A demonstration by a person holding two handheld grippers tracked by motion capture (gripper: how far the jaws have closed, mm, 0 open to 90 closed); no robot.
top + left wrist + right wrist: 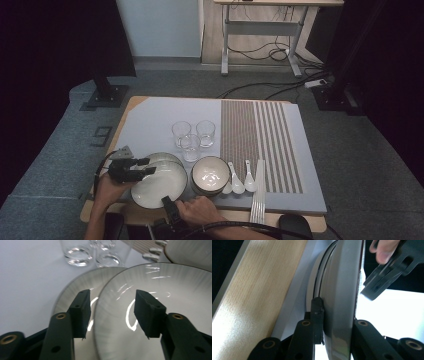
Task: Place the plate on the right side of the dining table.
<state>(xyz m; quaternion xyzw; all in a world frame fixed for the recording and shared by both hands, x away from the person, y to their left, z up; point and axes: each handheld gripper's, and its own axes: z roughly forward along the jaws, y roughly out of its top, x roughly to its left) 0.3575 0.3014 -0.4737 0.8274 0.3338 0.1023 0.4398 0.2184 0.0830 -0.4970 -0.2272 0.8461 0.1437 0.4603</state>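
A white ribbed plate [160, 186] lies on top of a second plate [161, 156] at the near left of the table. My right gripper [168, 203] is shut on the top plate's near rim. In the right gripper view that rim [342, 277] stands edge-on between the jaws of the right gripper [337, 315], lifted slightly off the plate beneath. My left gripper [149, 166] hovers at the plates' left side. Its jaws are apart, and the left gripper [112, 295] straddles the top plate's [175, 290] edge above the lower plate [75, 287] without touching.
Three glasses [192, 135] stand behind the plates. Stacked bowls [210, 174] sit right of them, then two white spoons [237, 181] and chopsticks [258, 196] on a striped mat [260, 135]. The wooden table edge [257, 290] runs close by the plates.
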